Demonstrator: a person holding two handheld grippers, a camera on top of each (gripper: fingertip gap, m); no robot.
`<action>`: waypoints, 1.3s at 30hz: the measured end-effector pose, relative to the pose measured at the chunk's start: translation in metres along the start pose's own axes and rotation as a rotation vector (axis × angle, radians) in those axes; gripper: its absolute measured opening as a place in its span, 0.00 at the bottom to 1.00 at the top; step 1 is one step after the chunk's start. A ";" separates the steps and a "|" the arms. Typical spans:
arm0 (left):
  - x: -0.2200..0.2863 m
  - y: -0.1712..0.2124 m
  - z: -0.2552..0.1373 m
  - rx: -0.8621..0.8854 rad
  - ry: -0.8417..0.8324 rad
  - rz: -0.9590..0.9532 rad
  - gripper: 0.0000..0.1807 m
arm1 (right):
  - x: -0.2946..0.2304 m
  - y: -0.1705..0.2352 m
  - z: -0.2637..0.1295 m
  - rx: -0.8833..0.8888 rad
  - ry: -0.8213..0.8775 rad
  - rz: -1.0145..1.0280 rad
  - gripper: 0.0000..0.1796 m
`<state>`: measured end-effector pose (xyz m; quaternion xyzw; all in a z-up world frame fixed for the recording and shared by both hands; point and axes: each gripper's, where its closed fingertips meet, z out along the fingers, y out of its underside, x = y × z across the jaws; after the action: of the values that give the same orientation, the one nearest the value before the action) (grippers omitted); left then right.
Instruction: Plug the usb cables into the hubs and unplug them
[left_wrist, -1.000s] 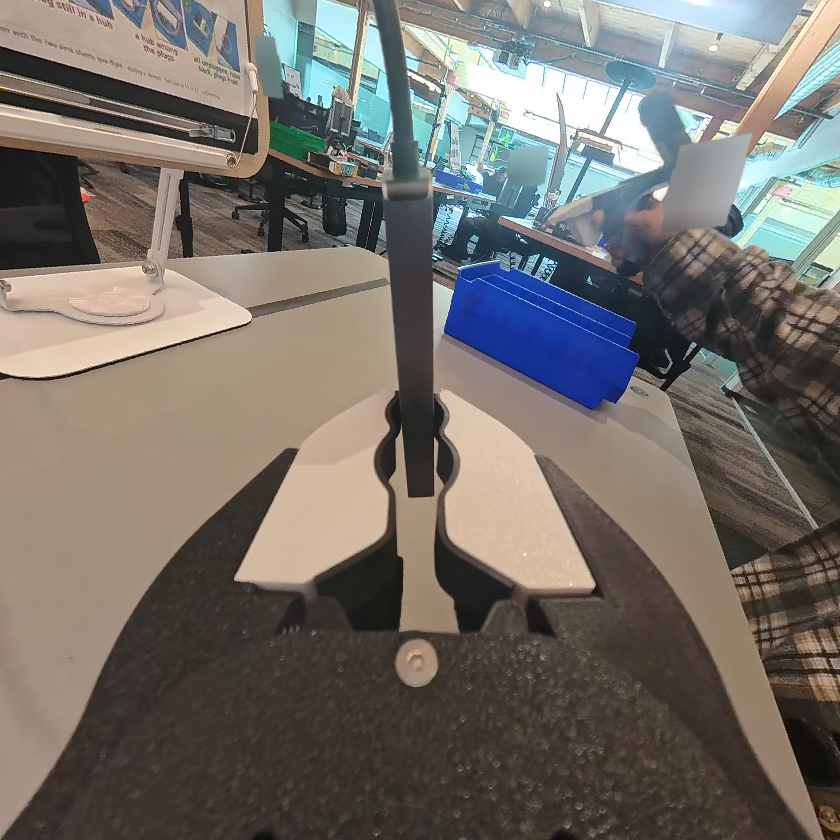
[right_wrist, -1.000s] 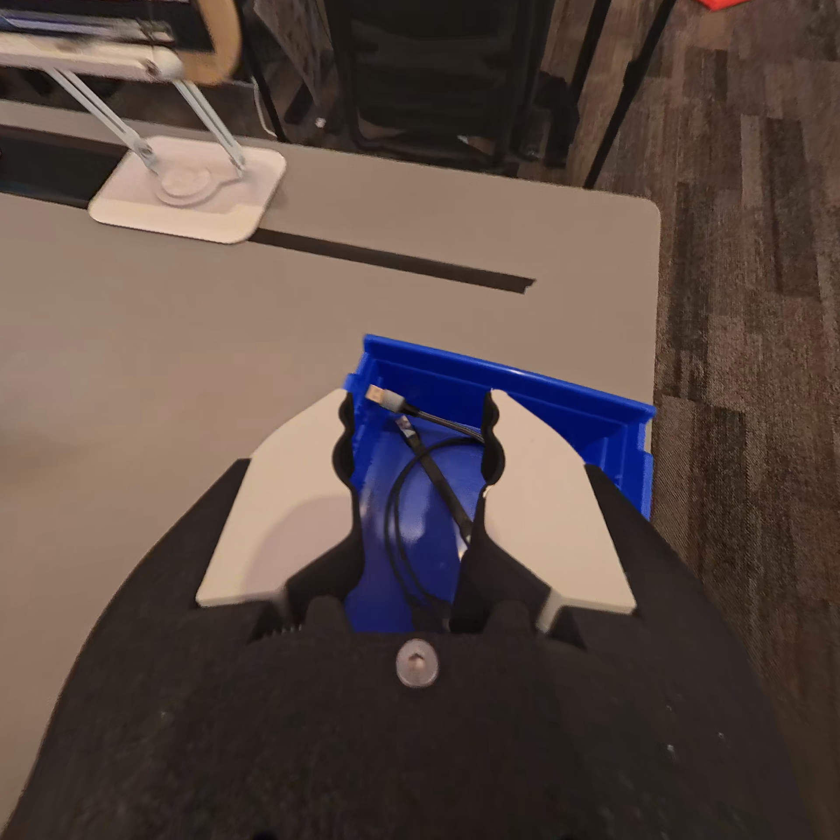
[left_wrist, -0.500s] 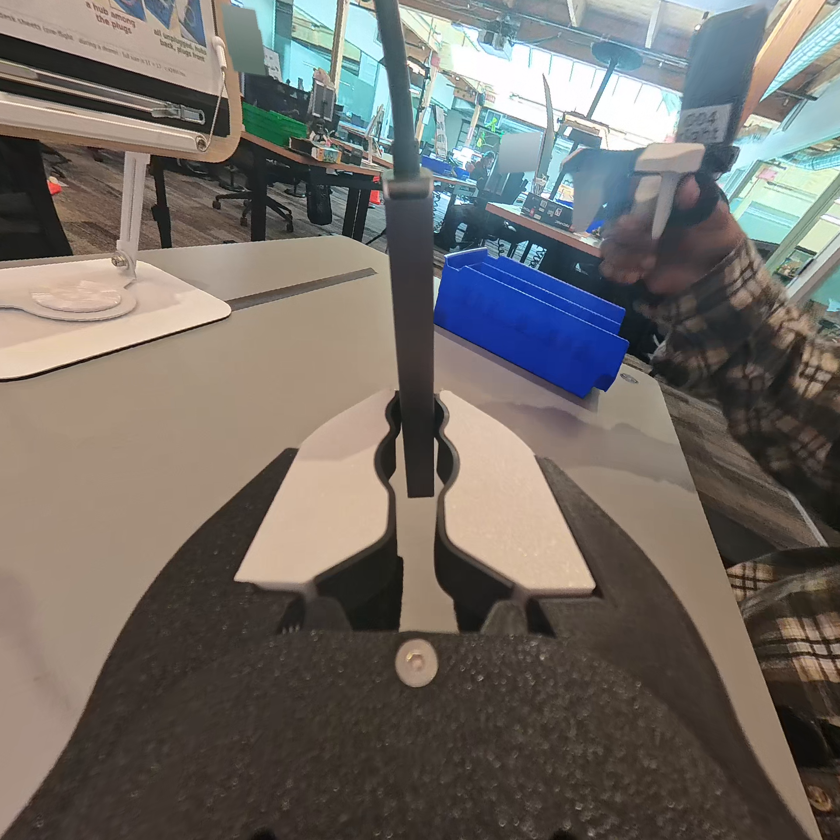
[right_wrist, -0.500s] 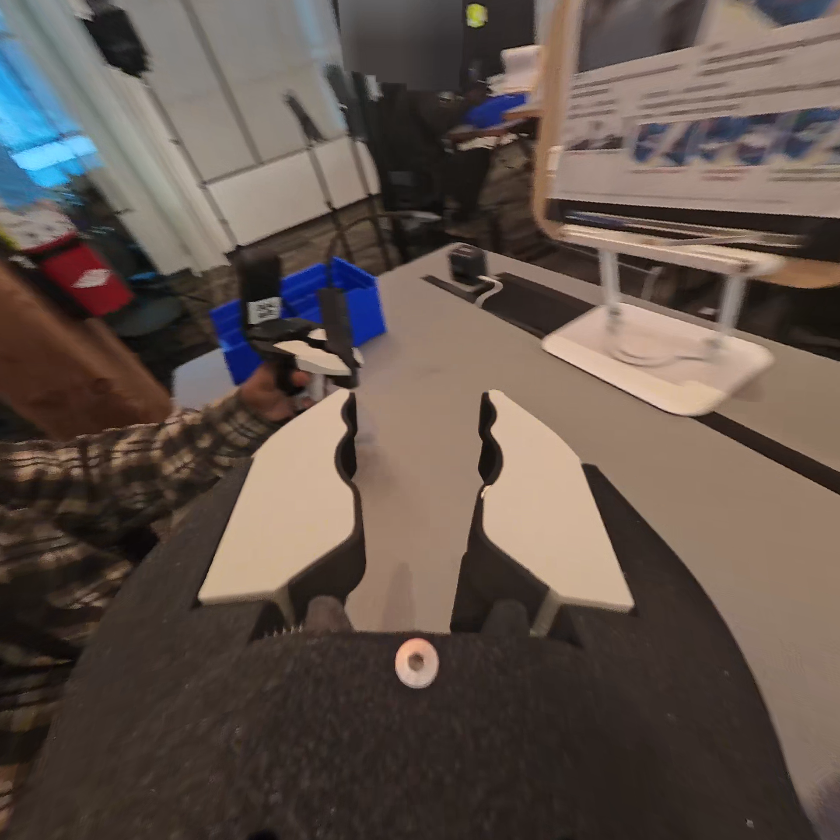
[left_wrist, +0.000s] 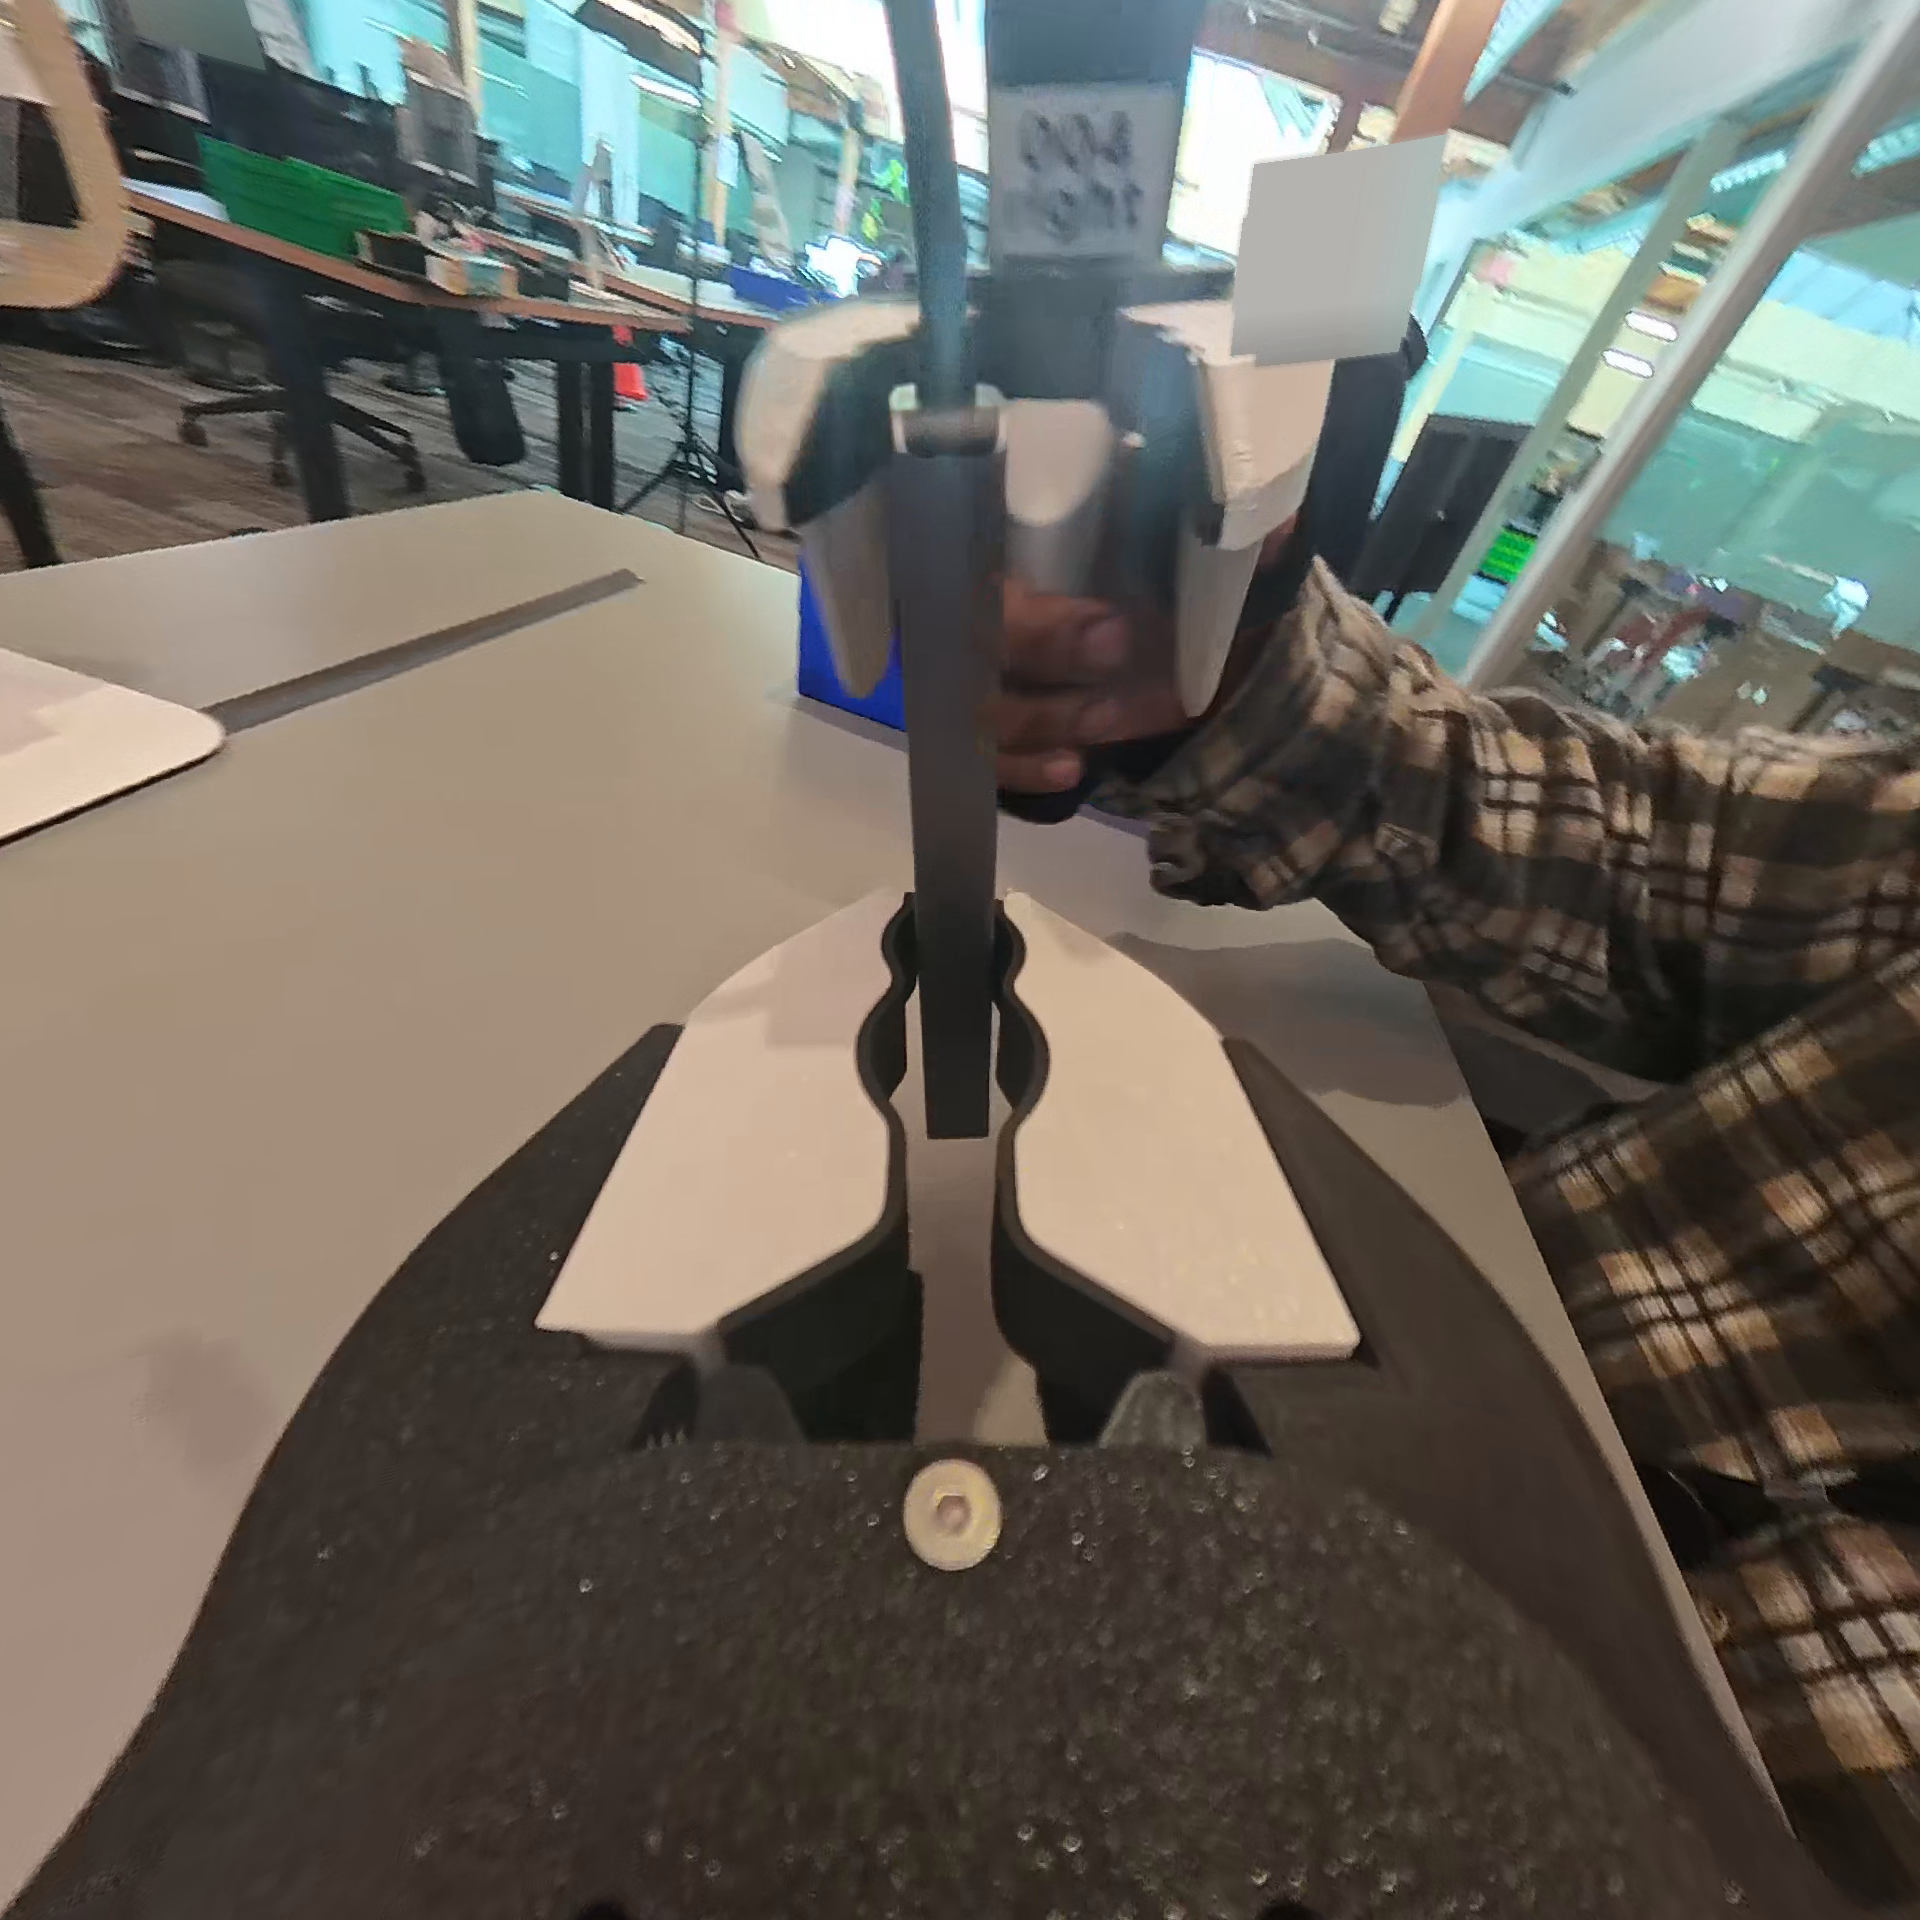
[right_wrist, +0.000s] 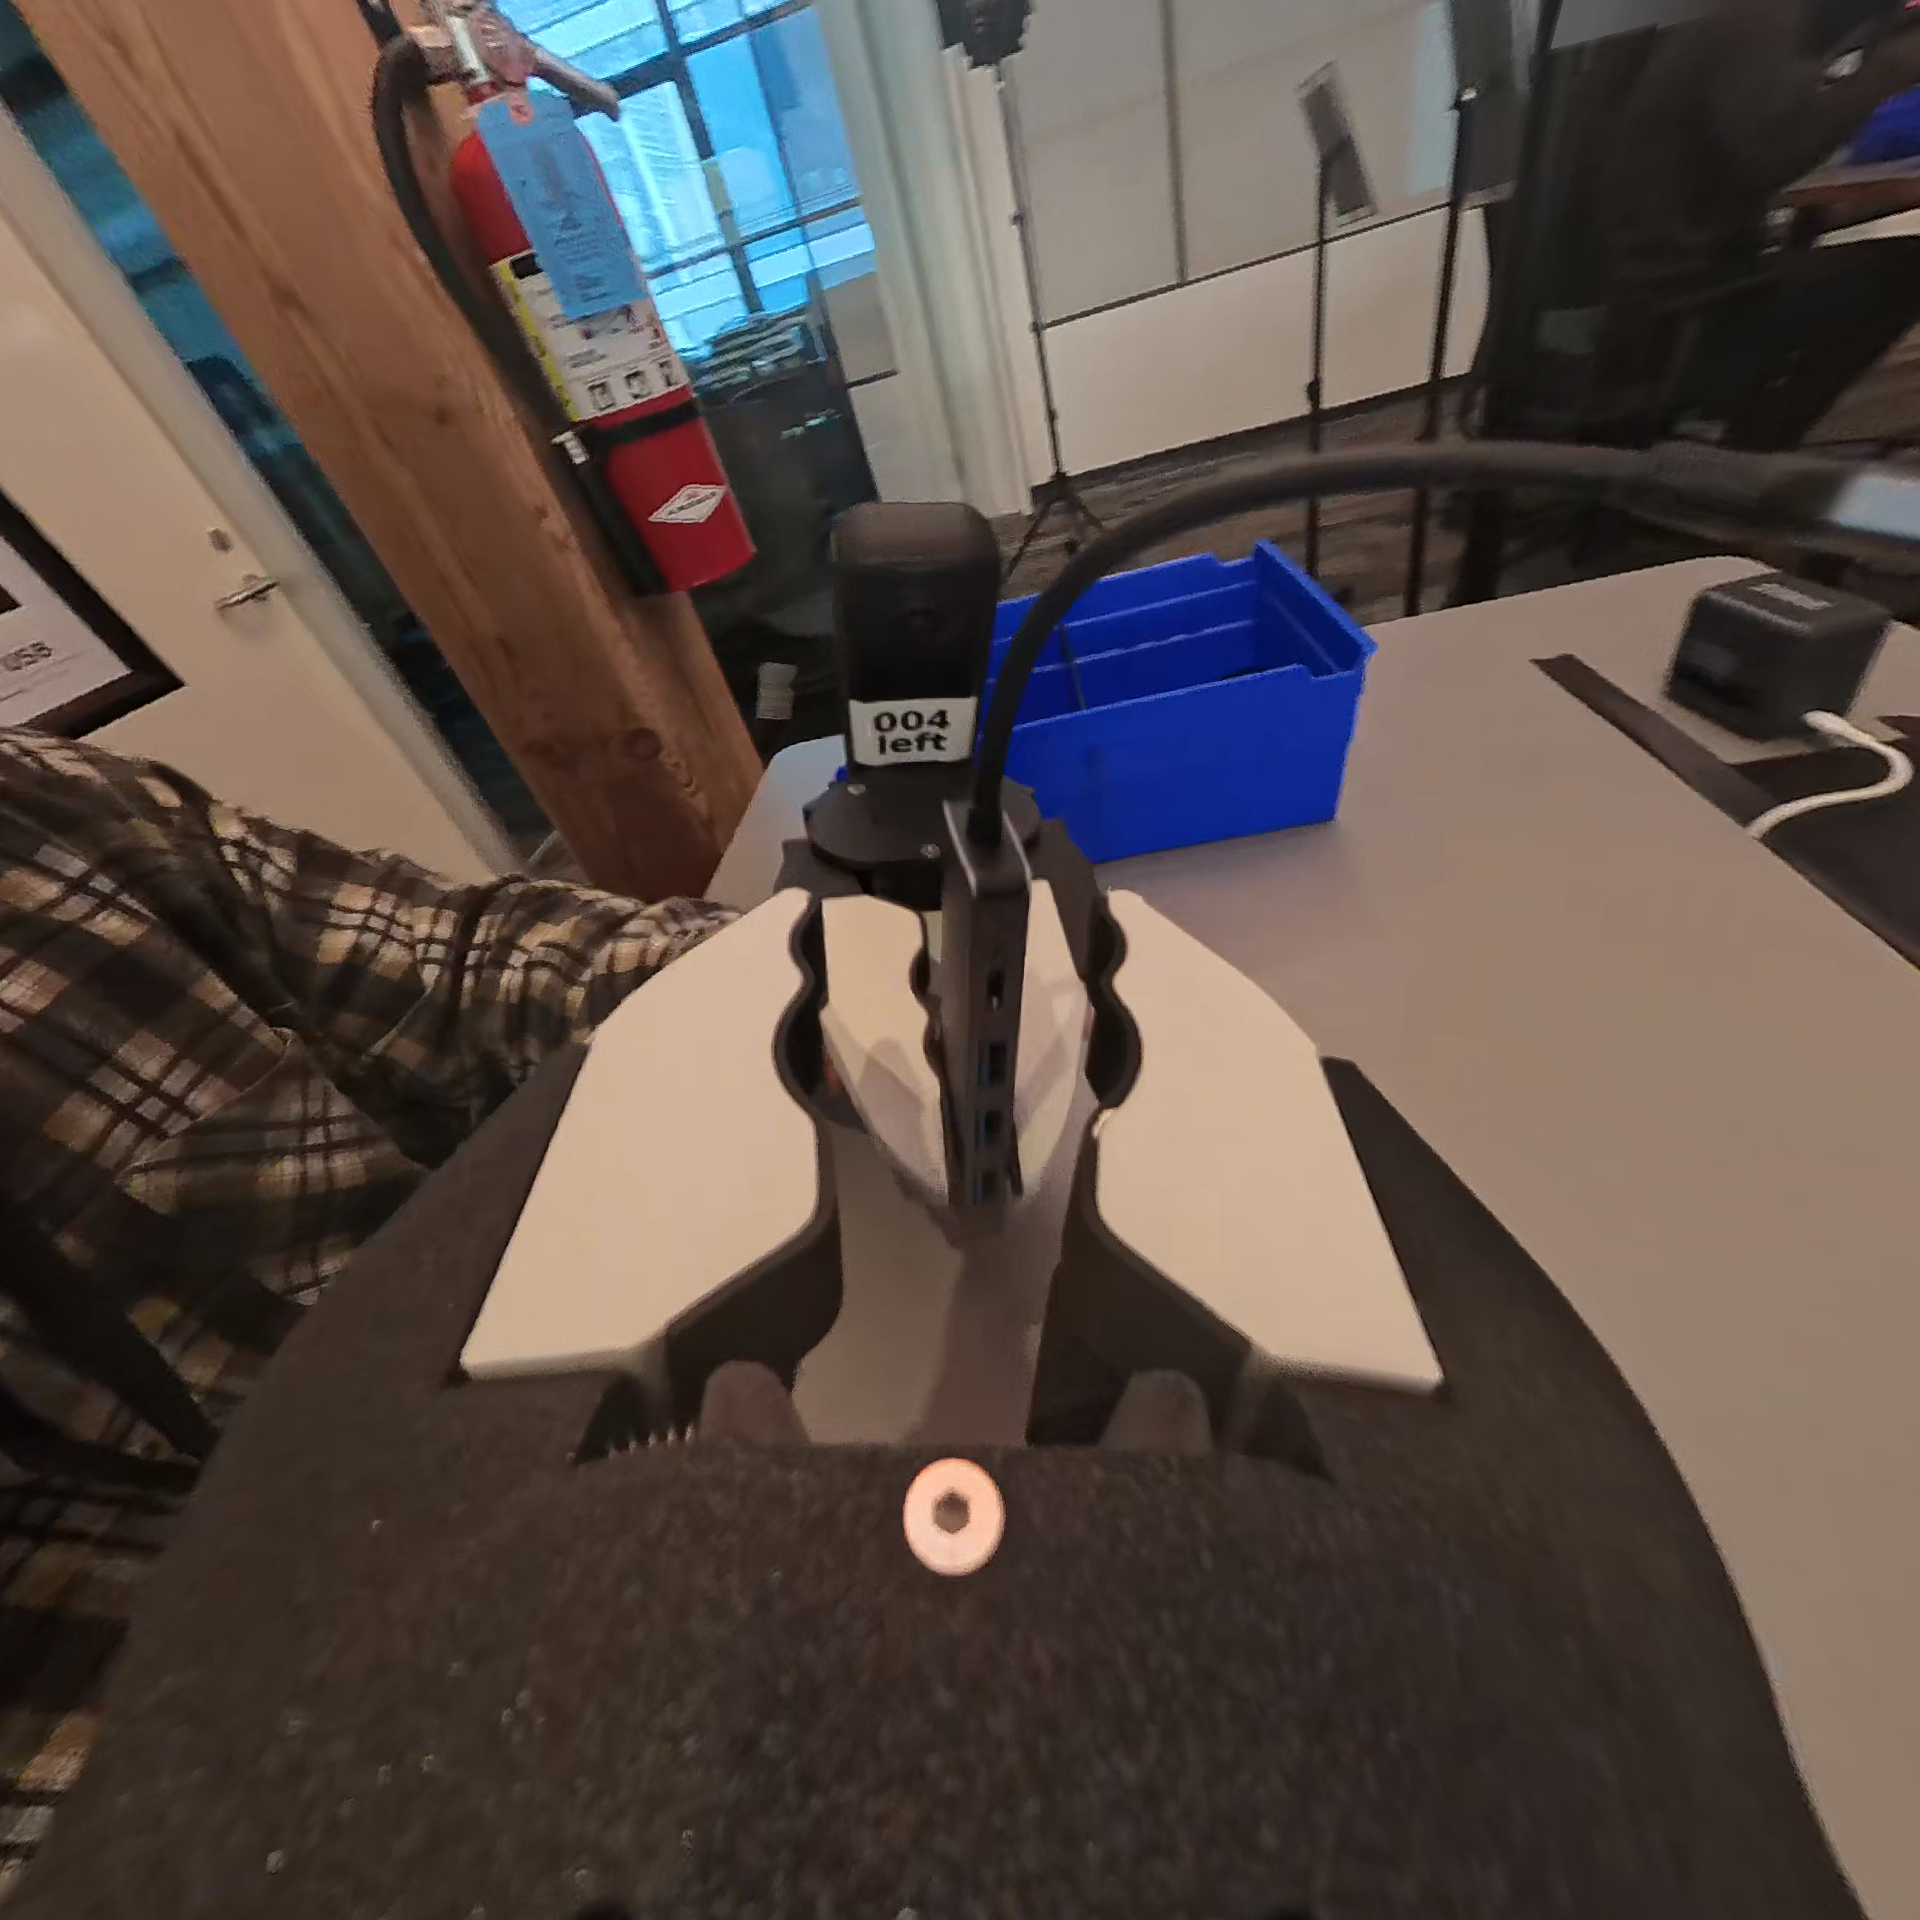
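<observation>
While clamped by its lower end between the pads of the left gripper (left_wrist: 954, 920), stands upright toward 12 o'clock in the left wrist view as a slim dark USB hub (left_wrist: 948, 727). Clenched on both flat sides, with no gap on either. Carries a thick dark cable (left_wrist: 928, 156) out of its top end, running up and off at 12 o'clock.

Seen from the right wrist view: same hub at dead centre, a row of small ports down the near edge. Framed at 9 and 3 o'clock by the right gripper (right_wrist: 961, 920), spread wide and holding nothing, pads clear of the hub on both sides. Hard to tell whether the hub sits between those fingers or just beyond them.

Behind the hub in the left wrist view, a hand (left_wrist: 1060, 686) wrapped round the right gripper's handle, plaid sleeve (left_wrist: 1507, 831) trailing off to 3 o'clock.

On the grey table (left_wrist: 416, 831): blue bin (right_wrist: 1174, 727) at 1 o'clock of the right wrist view, near the far edge; small black box (right_wrist: 1766, 655) with a white lead (right_wrist: 1849, 769) at 2 o'clock, well apart from the bin.

Off the table at 11 o'clock: red fire extinguisher (right_wrist: 623, 395) fixed to a wooden post (right_wrist: 364, 416).
</observation>
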<state>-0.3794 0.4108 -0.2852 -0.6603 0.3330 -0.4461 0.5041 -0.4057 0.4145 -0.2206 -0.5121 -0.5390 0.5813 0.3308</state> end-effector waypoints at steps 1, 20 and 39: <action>0.002 0.001 0.001 -0.006 0.008 0.005 0.06 | -0.001 0.000 0.006 -0.005 -0.022 0.005 0.26; 0.020 -0.005 0.013 -0.011 -0.006 0.165 0.35 | -0.013 -0.035 -0.211 -0.163 0.608 0.054 0.06; 0.019 0.002 0.014 -0.035 -0.003 0.168 0.26 | -0.033 0.131 -0.436 -0.010 1.066 0.732 0.06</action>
<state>-0.3590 0.3990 -0.2835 -0.6397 0.3941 -0.3953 0.5285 0.0401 0.4832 -0.2933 -0.8827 -0.0942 0.3200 0.3310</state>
